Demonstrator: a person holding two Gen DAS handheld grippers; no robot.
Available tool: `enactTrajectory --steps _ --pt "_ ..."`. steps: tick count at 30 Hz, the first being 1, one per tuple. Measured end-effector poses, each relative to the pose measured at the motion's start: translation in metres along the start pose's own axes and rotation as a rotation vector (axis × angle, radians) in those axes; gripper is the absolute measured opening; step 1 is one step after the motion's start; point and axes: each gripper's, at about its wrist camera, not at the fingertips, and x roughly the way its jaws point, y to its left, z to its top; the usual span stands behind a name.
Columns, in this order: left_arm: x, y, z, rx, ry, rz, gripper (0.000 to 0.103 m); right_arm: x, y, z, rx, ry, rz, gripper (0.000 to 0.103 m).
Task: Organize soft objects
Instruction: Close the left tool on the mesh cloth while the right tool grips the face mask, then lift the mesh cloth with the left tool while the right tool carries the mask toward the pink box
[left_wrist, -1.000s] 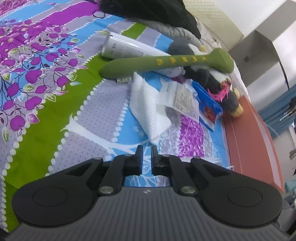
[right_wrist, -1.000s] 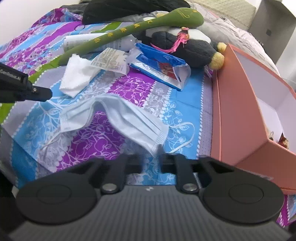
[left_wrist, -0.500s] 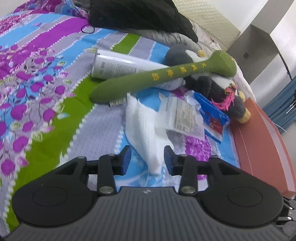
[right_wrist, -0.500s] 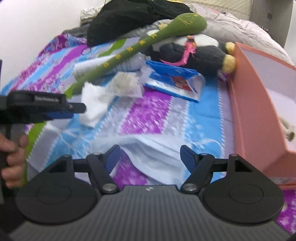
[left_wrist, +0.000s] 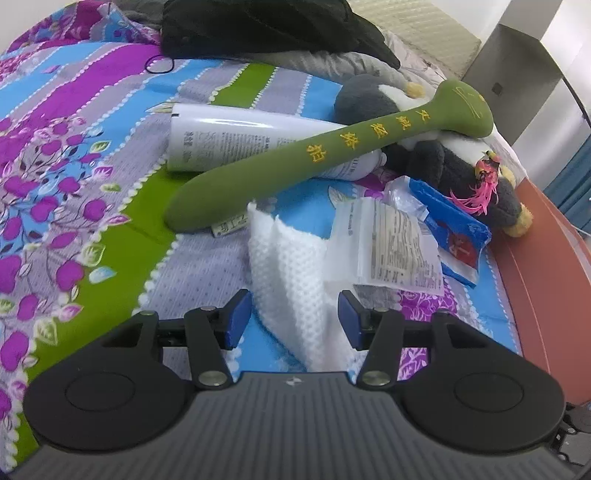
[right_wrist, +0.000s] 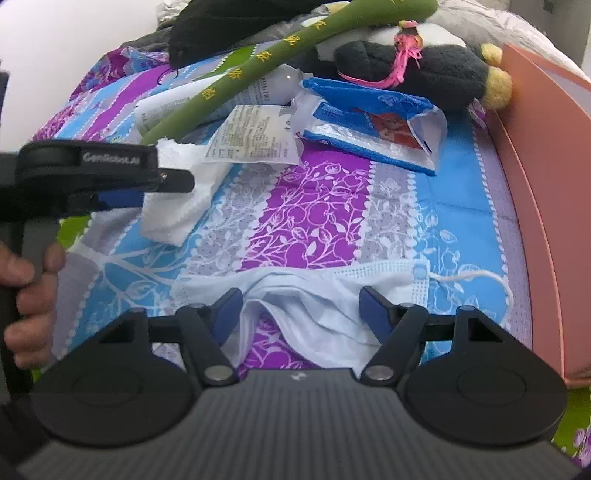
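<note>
A white knitted cloth (left_wrist: 291, 273) lies on the patterned bedspread (left_wrist: 74, 206). Its near end sits between the blue pads of my left gripper (left_wrist: 294, 314), whose jaws are opening and do not press it. A pale blue face mask (right_wrist: 317, 295) lies crumpled between the fingers of my right gripper (right_wrist: 301, 310). Those jaws are closing a little, but the pads still stand apart from the mask. In the right wrist view the left gripper (right_wrist: 166, 190) hovers over the white cloth (right_wrist: 181, 206).
Behind lie a green plush stick (left_wrist: 332, 155), a dark penguin plush (left_wrist: 443, 162), a white tube (left_wrist: 229, 136), a blue packet (left_wrist: 454, 229) and a printed sachet (left_wrist: 391, 247). A salmon box (right_wrist: 535, 184) stands at the right. A black garment (left_wrist: 258, 26) lies at the back. A hand (right_wrist: 33, 288) grips the left handle.
Both grippers have gone from shut to open. The left one moved forward until the white cloth lay between its fingers. The right one dropped lower over the face mask.
</note>
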Motion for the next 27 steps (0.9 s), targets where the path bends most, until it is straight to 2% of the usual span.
enactTrajectory --steps 4,6,8,9,11,13,17,27 --pt "0.005 -0.006 0.001 0.035 0.006 -0.009 0.057 0.004 0.005 0.001 -0.050 -0.005 -0.011 0.063" --pt "0.007 -0.006 0.001 0.033 0.017 -0.032 0.055 0.004 0.007 0.001 -0.060 -0.009 -0.012 0.055" --pt "0.008 -0.008 0.000 0.048 0.024 -0.028 0.035 0.004 0.011 0.001 -0.081 -0.013 -0.009 0.049" --pt "0.008 -0.009 -0.001 0.051 0.029 -0.031 0.032 0.003 0.012 0.001 -0.085 -0.013 -0.008 0.044" --pt "0.008 -0.010 -0.002 0.054 0.036 -0.038 0.017 0.002 0.014 0.001 -0.085 -0.012 0.002 0.036" --pt "0.007 -0.010 -0.003 0.053 0.039 -0.039 0.011 0.001 0.015 0.002 -0.087 -0.011 0.006 0.029" --pt "-0.002 -0.014 -0.006 0.064 0.029 -0.040 0.009 -0.005 0.012 0.004 -0.073 -0.011 0.005 0.023" --pt "-0.051 -0.007 -0.023 0.046 0.049 -0.035 0.009 -0.035 0.002 0.007 -0.025 -0.040 -0.038 0.022"
